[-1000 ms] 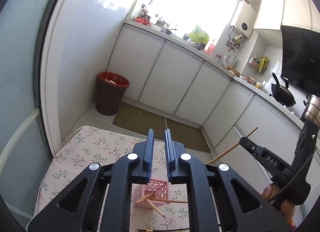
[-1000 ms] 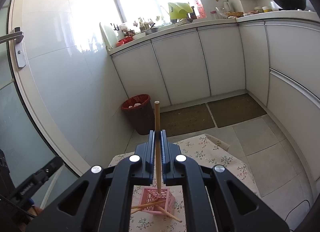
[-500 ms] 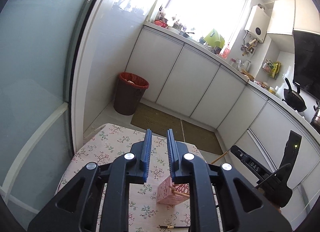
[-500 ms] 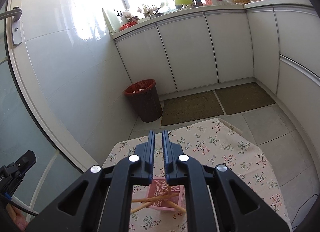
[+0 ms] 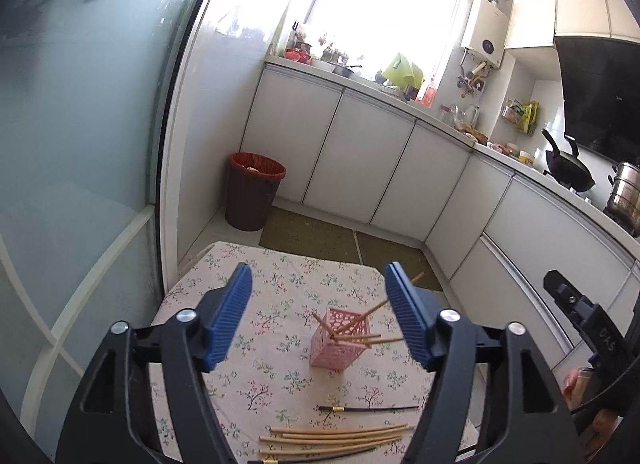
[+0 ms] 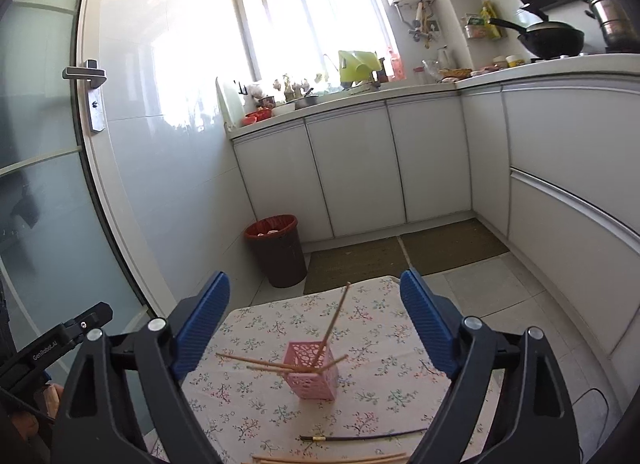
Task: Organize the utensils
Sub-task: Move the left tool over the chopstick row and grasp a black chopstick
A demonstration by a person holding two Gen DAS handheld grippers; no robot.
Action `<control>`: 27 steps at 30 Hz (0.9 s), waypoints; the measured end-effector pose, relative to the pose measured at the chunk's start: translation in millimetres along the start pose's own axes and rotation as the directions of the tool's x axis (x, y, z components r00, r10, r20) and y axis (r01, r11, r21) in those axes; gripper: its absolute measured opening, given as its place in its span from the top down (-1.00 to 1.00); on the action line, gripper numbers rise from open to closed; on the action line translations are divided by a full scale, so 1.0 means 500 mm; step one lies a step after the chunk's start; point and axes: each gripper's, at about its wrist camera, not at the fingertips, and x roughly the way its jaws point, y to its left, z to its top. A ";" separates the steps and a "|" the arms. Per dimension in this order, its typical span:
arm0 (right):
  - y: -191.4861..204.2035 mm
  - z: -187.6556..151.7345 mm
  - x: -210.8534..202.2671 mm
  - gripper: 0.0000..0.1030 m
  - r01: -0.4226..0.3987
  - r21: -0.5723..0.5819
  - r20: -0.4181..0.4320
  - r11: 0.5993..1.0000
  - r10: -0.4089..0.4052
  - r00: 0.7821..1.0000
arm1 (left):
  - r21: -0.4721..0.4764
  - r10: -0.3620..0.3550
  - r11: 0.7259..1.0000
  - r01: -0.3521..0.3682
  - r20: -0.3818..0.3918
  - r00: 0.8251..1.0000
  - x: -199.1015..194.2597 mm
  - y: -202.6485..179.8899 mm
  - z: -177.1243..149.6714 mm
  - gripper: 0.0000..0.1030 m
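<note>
- We judge the wooden chopsticks to be light, stiff and smooth. They will roll or slip if pinched at a tapered tip, so we would take one near mid-length, across its width.
- They lie in a loose bundle on the flowered cloth of the counter, at its near edge, below and between the fingers of the left gripper.
- Two dark chopsticks, one just beyond the bundle and one at the very bottom of the view, are equally thin and probably slicker.
- The pink holder stands mid-counter with several sticks leaning out of it. It looks light and easy to tip.
- The left gripper is spread wide and holds nothing.
- The right gripper is likewise spread and empty, above and short of the holder.
</note>
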 end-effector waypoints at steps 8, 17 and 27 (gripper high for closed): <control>-0.108 -0.140 -0.101 -0.88 0.029 0.099 -0.165 0.995 -0.012 0.986 | 0.077 -0.022 0.996 0.039 -0.207 0.978 0.017 -0.021 -0.125 -0.87; -0.285 -0.340 -0.094 -0.88 0.158 0.373 -0.475 0.915 0.042 0.879 | 0.409 0.085 0.895 0.179 -0.549 0.832 0.128 -0.116 -0.322 -0.87; -0.331 -0.353 -0.111 -0.88 0.147 0.416 -0.451 0.898 0.063 0.890 | 0.534 0.171 0.730 0.427 -0.748 0.642 0.287 -0.233 -0.457 -0.87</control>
